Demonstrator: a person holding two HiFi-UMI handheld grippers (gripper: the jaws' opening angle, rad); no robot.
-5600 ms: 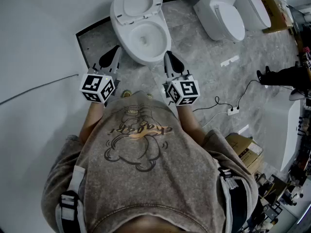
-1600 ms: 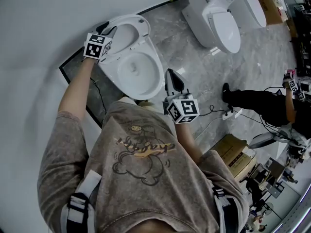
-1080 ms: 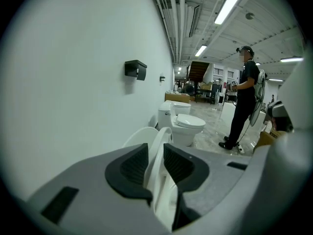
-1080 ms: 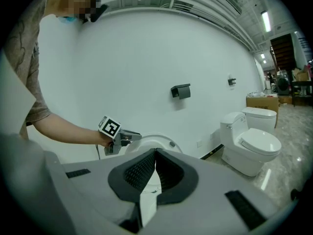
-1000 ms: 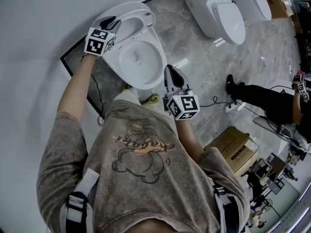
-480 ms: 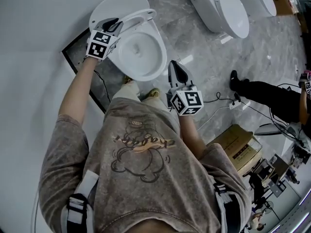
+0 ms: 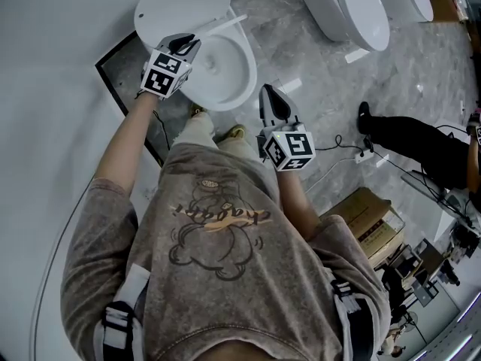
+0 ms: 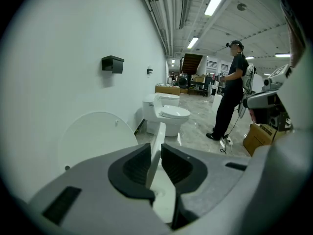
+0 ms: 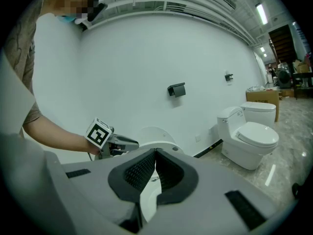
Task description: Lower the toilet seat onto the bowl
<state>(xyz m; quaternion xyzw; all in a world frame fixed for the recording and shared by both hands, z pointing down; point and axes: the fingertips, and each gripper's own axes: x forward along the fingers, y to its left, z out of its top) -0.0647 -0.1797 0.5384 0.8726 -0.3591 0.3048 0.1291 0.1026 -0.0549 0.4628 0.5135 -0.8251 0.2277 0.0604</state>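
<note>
— What holds what down there?
— The white ceramic toilet bowl (image 7: pixel 242 72) shows me its pale basin. Whether water stands in it, I cannot tell. A brown cardboard box (image 7: pixel 367 218) sits on the floor to my right, and I cannot see what is in it.
— And the seat?
— The white plastic toilet seat ring (image 7: pixel 222 25) is tilted up off the rim, in front of the raised round white lid (image 7: pixel 176 2). My left gripper (image 7: pixel 186 42) has just been closing its jaws and pinches the seat's edge between the pads. My right gripper (image 7: pixel 268 91) hangs beside the bowl, jaws pressed together on nothing.
— Count for me.
— Three toilets: mine, and two more white toilets (image 7: pixel 352 15) with lids down, well apart from it. Two grippers. One person in dark clothes (image 7: pixel 421 150) off to the right.
</note>
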